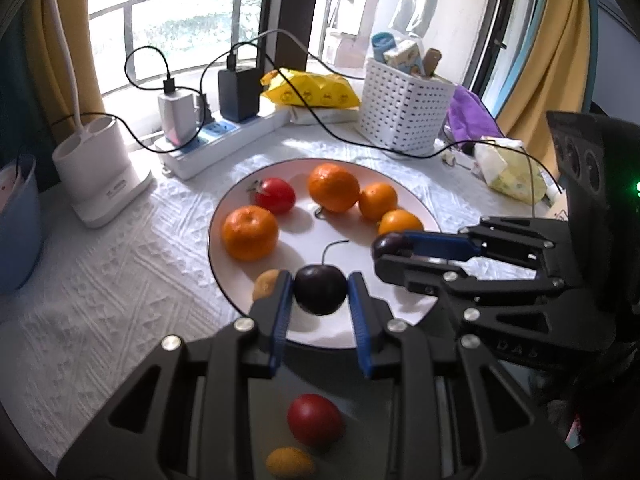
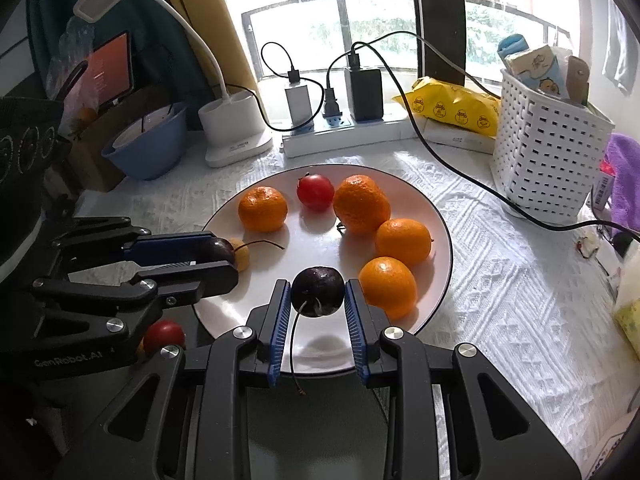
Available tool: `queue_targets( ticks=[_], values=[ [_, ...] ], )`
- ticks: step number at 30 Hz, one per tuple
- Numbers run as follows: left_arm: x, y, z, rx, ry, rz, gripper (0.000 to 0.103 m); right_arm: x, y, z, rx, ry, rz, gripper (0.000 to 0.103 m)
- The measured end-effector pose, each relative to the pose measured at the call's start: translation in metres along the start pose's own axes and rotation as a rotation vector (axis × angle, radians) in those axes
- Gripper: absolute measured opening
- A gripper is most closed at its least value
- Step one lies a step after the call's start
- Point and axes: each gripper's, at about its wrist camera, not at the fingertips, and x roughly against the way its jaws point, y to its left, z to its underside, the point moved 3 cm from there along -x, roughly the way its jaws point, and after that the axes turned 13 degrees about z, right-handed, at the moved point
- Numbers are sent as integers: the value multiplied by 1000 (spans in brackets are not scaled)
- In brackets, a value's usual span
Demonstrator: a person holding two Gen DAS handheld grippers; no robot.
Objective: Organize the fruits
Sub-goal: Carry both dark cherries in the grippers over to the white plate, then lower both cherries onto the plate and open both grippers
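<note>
A white plate (image 1: 304,332) (image 2: 440,232) holds several oranges (image 1: 250,233) (image 2: 263,208), a red tomato (image 1: 275,195) (image 2: 315,192) and a small yellow fruit (image 1: 266,283) (image 2: 242,255). My left gripper (image 1: 320,294) is shut on a dark cherry (image 1: 320,289) with a stem, over the plate's near edge; it also shows in the right wrist view (image 2: 228,258). My right gripper (image 2: 318,294) is shut on another dark cherry (image 2: 318,291) over the plate; it also shows in the left wrist view (image 1: 386,250). A red tomato (image 1: 315,420) and a small orange fruit (image 1: 290,463) lie under the left gripper.
A power strip (image 1: 216,140) with chargers and trailing cables stands behind the plate. A white lamp base (image 1: 96,168), a blue bowl (image 2: 148,148), a yellow bag (image 1: 312,89) and a white basket (image 1: 404,108) ring the table's far side. A white textured cloth (image 1: 120,280) covers the table.
</note>
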Motion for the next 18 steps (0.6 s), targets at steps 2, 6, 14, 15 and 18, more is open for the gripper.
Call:
queue_targets(
  ticks=[2, 6, 14, 15, 18],
  values=[
    [-2, 2, 0, 5, 4, 2, 29, -2, 0, -1, 1, 2, 3, 30],
    [-3, 3, 1, 7, 8, 5, 29, -5, -1, -1, 2, 10, 8, 29],
    [-4, 4, 2, 21, 19, 5, 30, -4, 0, -1, 6, 11, 36, 30],
    [-3, 4, 2, 20, 18, 4, 30, -3, 0, -1, 5, 11, 37, 30],
    [-1, 3, 4, 18, 21, 1, 30, -1, 1, -1, 2, 10, 41, 30]
  ],
)
